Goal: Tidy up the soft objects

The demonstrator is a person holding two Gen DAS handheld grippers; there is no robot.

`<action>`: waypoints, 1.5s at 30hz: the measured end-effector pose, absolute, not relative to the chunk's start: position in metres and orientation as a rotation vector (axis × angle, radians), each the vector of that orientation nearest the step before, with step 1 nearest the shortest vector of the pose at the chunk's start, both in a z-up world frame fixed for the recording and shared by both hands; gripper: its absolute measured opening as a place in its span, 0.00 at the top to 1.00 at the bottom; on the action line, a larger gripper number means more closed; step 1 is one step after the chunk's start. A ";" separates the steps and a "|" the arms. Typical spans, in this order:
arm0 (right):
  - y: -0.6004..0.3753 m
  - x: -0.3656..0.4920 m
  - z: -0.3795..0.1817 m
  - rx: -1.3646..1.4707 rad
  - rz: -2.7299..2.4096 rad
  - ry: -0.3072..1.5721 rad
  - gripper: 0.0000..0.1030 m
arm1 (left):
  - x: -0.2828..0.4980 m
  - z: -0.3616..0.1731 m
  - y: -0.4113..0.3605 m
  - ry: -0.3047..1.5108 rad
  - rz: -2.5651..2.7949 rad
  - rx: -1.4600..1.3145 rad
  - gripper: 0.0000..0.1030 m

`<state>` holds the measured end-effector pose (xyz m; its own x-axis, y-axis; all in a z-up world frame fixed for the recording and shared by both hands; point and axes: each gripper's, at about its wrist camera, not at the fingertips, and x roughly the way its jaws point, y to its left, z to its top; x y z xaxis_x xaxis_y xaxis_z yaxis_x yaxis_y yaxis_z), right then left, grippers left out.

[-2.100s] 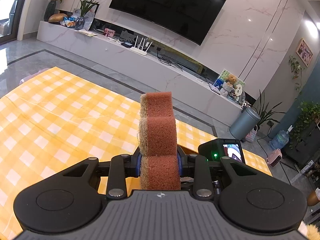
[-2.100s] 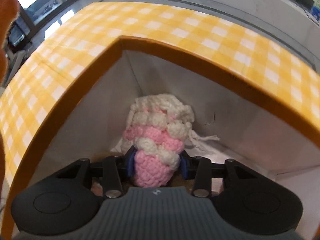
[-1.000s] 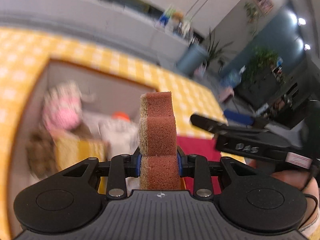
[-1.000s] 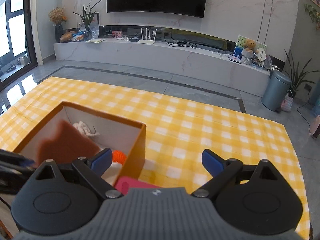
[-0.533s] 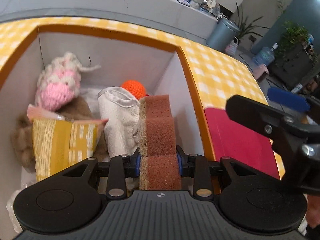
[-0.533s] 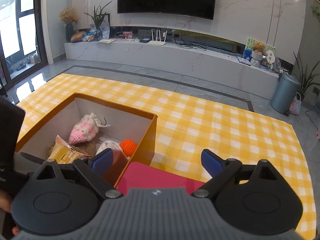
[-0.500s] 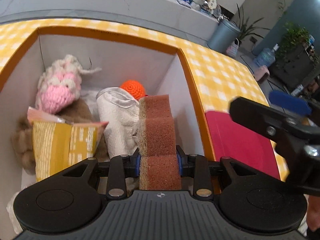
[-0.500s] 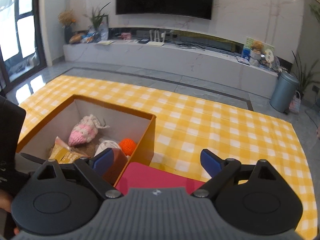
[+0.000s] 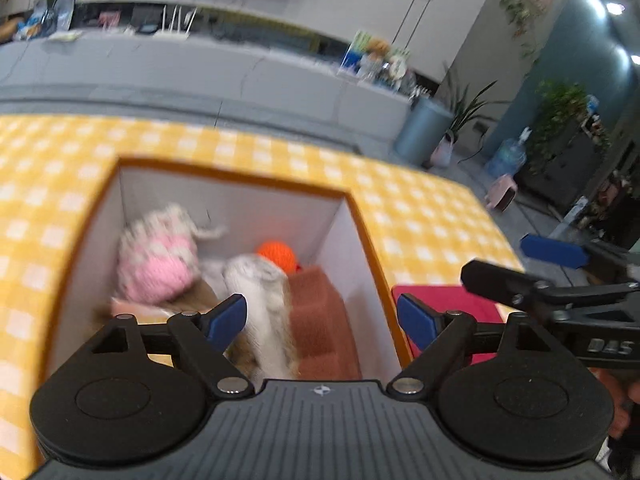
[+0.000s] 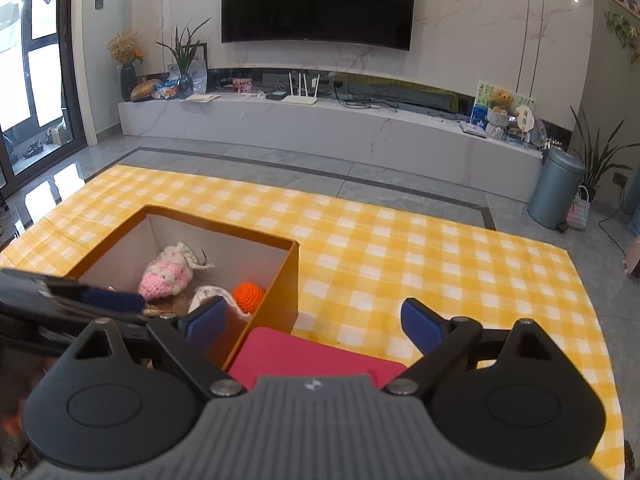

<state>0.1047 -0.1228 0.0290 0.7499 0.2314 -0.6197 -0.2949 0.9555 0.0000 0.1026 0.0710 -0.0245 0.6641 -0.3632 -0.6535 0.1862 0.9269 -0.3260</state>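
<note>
My left gripper (image 9: pixel 322 318) hovers over the orange box (image 9: pixel 232 176), its jaws opening wide, and the pads touch nothing. Below them the brown sponge (image 9: pixel 320 320) lies inside the box against its right wall. Beside it are a white cloth (image 9: pixel 260 292), an orange crochet ball (image 9: pixel 278 254) and a pink-and-white crochet piece (image 9: pixel 160 264). My right gripper (image 10: pixel 312 320) stands open and empty above a red pad (image 10: pixel 312 354), just right of the box (image 10: pixel 224 222). The ball (image 10: pixel 248 292) and the crochet piece (image 10: pixel 166 278) show there too.
The box and red pad (image 9: pixel 448 300) sit on a yellow checked tablecloth (image 10: pixel 400 248). The right gripper's fingers (image 9: pixel 552 250) reach in close at the left view's right side. Behind the table are a grey floor, a long TV bench (image 10: pixel 320 128) and a bin (image 10: pixel 556 188).
The left gripper has opened and let go of the brown sponge, which now lies in the box. The left view has drawn back from the box. The right gripper has stayed open.
</note>
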 end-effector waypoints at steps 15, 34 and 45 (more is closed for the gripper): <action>-0.026 0.107 -0.003 -0.284 0.592 0.826 0.77 | 0.090 0.009 0.103 0.628 -0.140 -0.151 0.03; -0.002 0.099 -0.032 -0.748 0.386 0.834 0.94 | 0.078 0.018 0.098 0.519 -0.139 -0.081 0.03; -0.038 0.092 -0.007 -0.460 0.402 0.750 0.71 | 0.066 0.029 0.088 0.423 -0.116 -0.166 0.03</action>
<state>0.0920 -0.0383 -0.0068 0.6654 0.1826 -0.7238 -0.5017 0.8274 -0.2524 0.0661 0.0883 0.0293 0.9057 -0.1467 -0.3978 0.0778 0.9798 -0.1841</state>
